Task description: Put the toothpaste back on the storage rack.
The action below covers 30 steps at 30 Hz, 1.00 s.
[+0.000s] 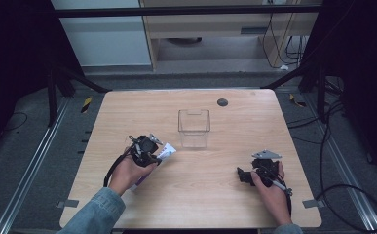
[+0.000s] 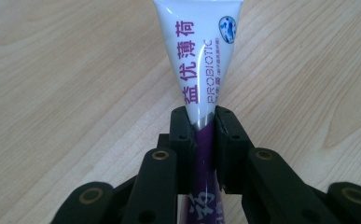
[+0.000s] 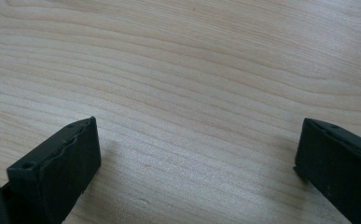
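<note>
Left gripper view shows our left gripper (image 2: 201, 140) clamped on the white-and-purple toothpaste tube (image 2: 199, 56) just above the pale wooden tabletop (image 2: 52, 93), likely for carrying, while our right gripper (image 3: 197, 154) rests empty, jaws apart.

Left tongs (image 2: 201, 135) are clamped tight around something, while right tongs (image 3: 197, 158) are spread wide.
</note>
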Available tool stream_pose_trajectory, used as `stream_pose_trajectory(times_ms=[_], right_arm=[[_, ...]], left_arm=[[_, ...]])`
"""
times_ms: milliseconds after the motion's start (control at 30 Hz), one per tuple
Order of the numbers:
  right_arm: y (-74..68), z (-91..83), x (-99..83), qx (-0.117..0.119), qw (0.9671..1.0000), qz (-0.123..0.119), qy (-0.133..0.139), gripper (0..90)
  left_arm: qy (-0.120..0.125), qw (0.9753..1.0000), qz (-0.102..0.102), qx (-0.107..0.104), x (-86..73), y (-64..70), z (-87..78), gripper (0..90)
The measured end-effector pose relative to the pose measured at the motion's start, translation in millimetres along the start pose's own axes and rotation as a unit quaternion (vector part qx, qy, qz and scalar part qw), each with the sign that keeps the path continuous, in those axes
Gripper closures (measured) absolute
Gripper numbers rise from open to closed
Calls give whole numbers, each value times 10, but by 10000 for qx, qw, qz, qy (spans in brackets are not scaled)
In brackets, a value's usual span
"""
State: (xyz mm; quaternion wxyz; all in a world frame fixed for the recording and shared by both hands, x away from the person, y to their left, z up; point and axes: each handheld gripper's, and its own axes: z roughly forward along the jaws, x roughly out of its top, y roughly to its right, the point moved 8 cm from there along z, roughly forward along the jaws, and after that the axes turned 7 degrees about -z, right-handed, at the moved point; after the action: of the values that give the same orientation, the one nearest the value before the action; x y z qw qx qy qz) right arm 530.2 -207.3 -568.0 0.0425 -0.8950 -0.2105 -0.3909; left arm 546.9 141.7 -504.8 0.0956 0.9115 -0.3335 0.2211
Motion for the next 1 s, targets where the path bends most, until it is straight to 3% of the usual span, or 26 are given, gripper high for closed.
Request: stream_pose_trajectory(times_ms=[267,1000], right_arm=[[0,0,0,0,10000,0,0,3],[0,0,0,0,10000,-1,1,3]], left_arm=[[285,9996,-32,46,117,-26,-117,786],[470,9989,-45,77,194,-74,-236,789]])
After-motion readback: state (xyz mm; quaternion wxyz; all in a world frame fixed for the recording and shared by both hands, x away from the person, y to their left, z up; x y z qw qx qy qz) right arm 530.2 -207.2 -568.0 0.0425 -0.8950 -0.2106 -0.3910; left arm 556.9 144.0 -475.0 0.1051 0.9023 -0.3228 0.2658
